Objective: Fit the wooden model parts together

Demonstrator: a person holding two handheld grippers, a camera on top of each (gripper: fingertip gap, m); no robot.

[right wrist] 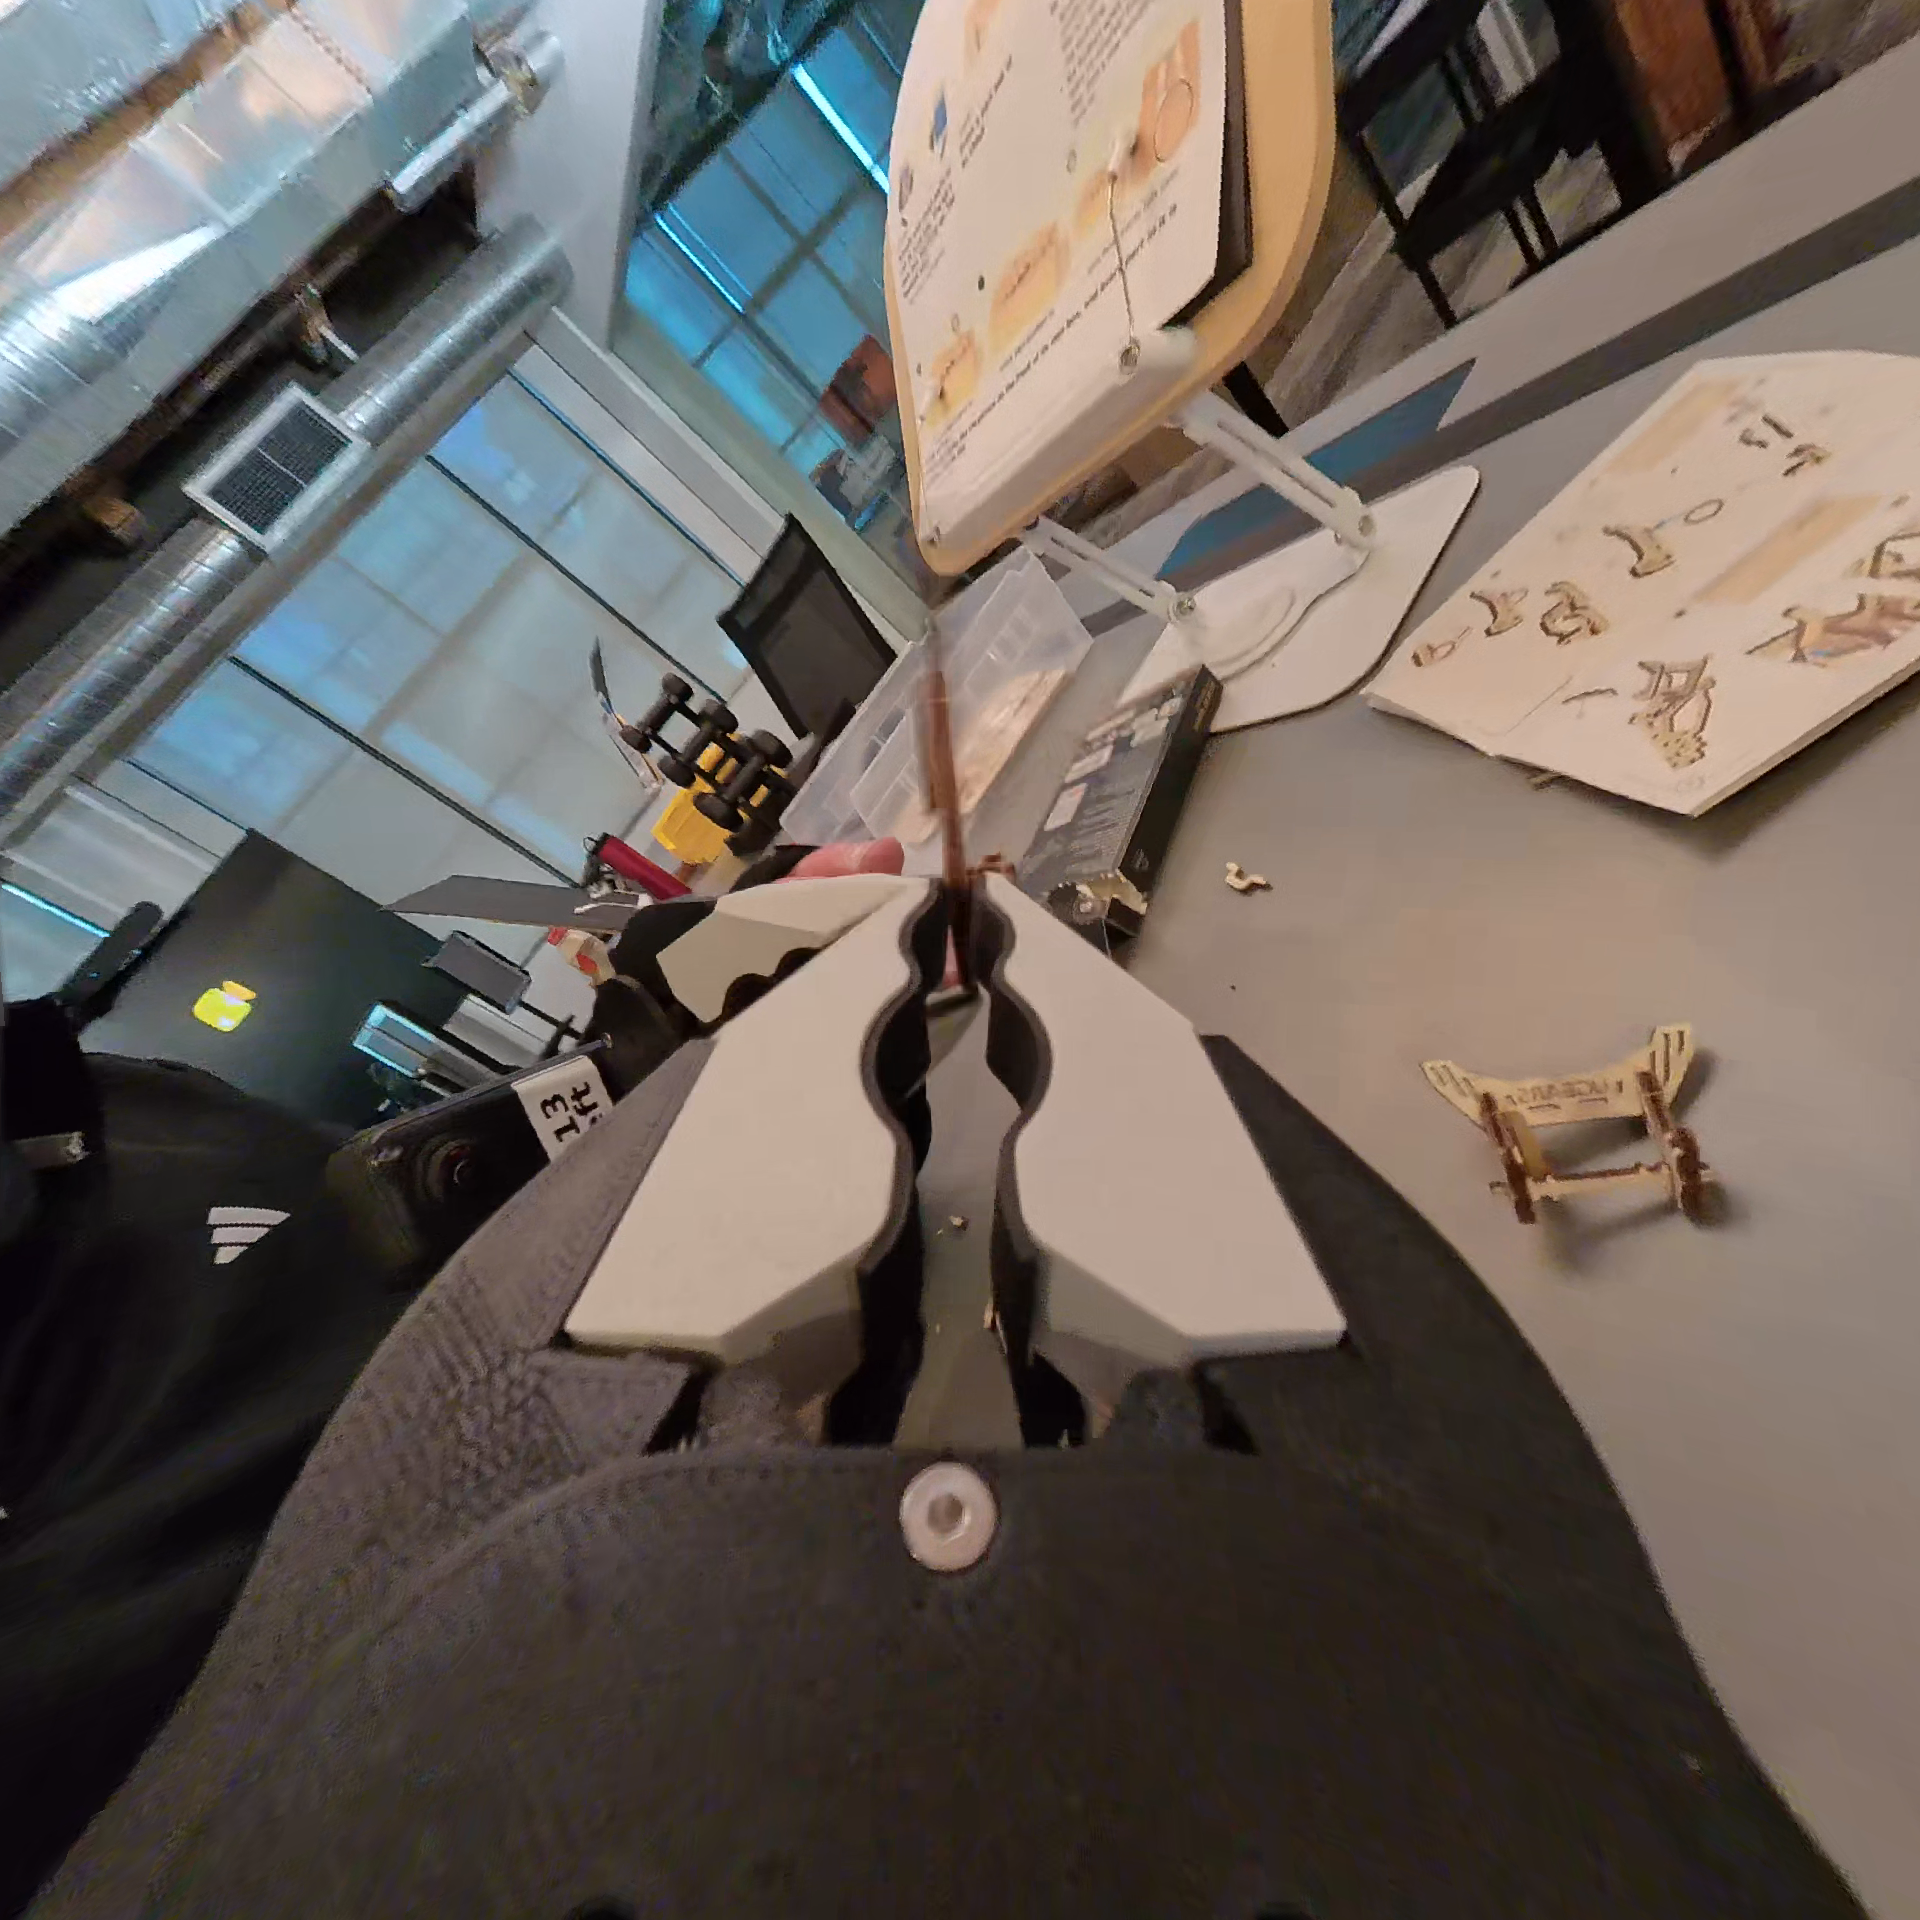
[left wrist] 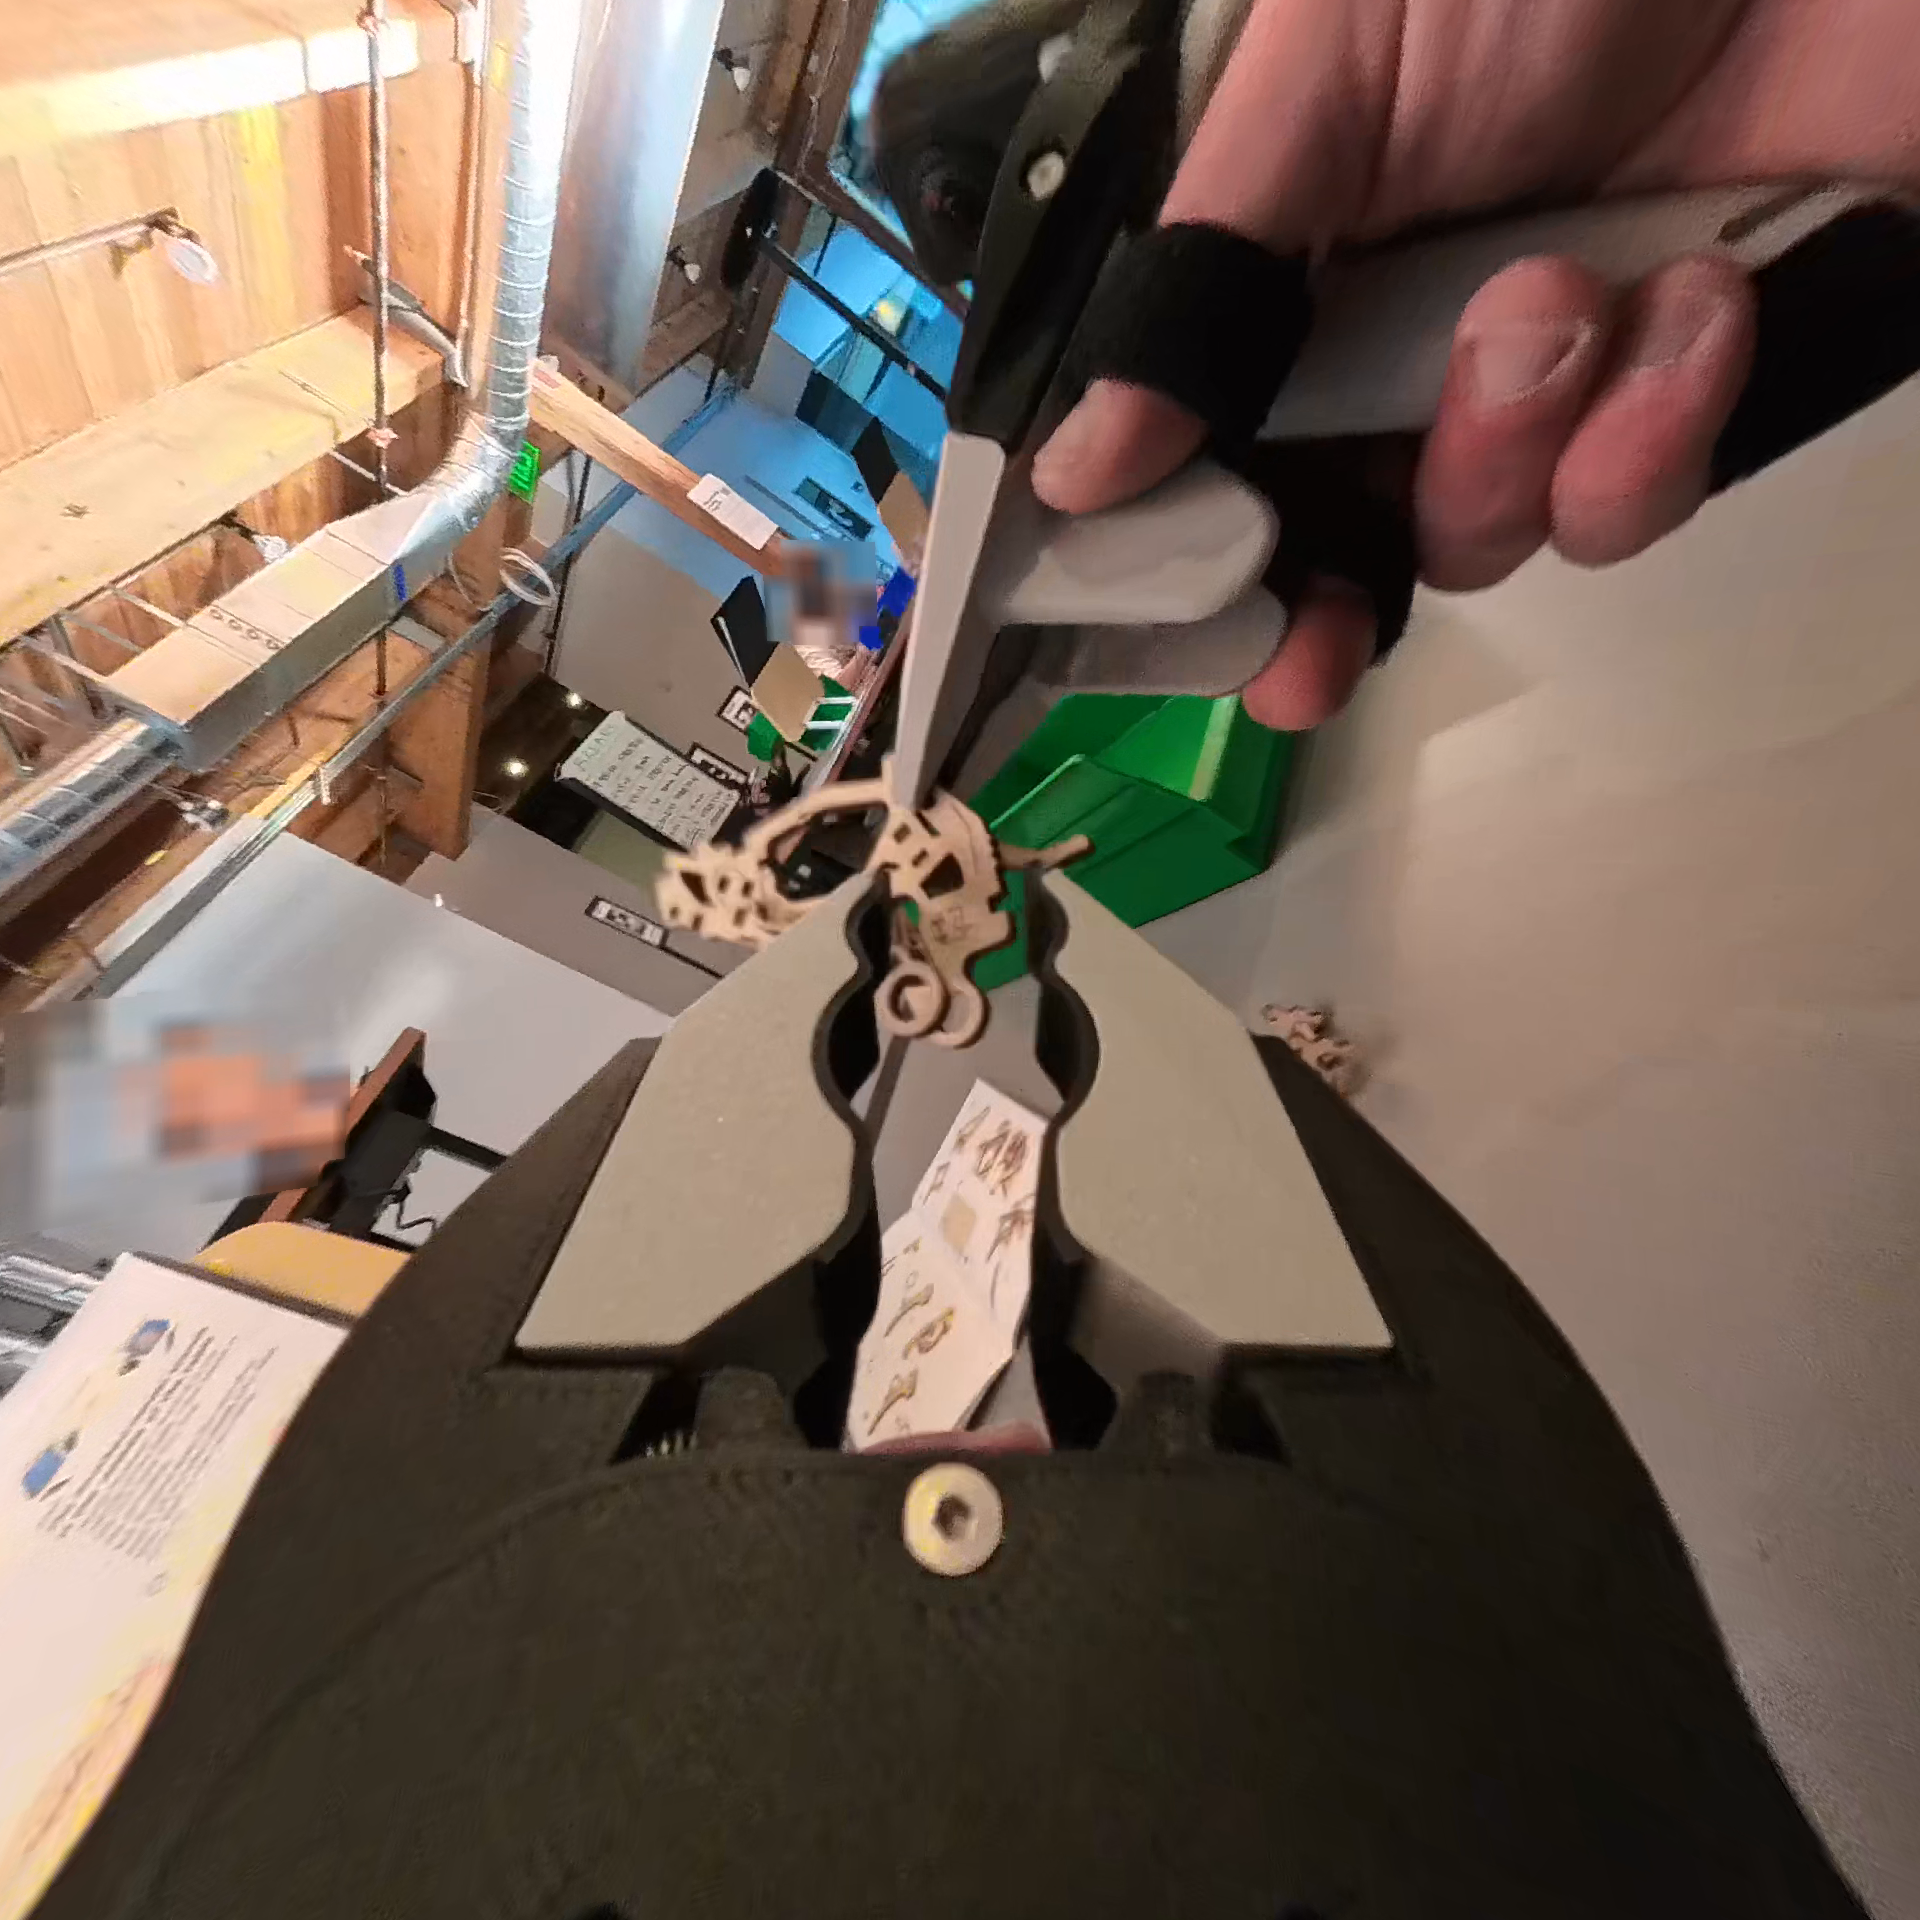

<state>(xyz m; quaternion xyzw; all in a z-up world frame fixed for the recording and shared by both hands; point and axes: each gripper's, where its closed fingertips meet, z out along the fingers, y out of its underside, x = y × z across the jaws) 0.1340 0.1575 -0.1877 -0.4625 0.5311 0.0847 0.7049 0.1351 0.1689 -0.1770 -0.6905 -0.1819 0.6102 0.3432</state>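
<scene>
A flat pale wooden model part [left wrist: 935, 894] is held in the air between both grippers. My left gripper [left wrist: 951, 883] has its jaws closed against the part's edges, kept apart by its width. My right gripper [left wrist: 914, 795] comes down from the upper right in a person's hand [left wrist: 1507, 364] and its tip meets the part's top. In the right wrist view my right gripper [right wrist: 956, 899] is shut on the same part [right wrist: 940, 748], seen edge-on as a thin brown strip. The left gripper [right wrist: 790, 925] sits just to its left.
On the grey table [right wrist: 1558, 1455] lie a small wooden frame assembly [right wrist: 1569, 1132], a punched-out parts sheet [right wrist: 1683, 603] and a loose wooden bit [right wrist: 1247, 878]. An instruction booklet on a stand [right wrist: 1091, 260], a clear plastic box [right wrist: 966, 675] and a black box [right wrist: 1132, 779] stand behind. A green bin [left wrist: 1143, 800] is beyond. Both grippers' tips are close together, under 4 cm apart.
</scene>
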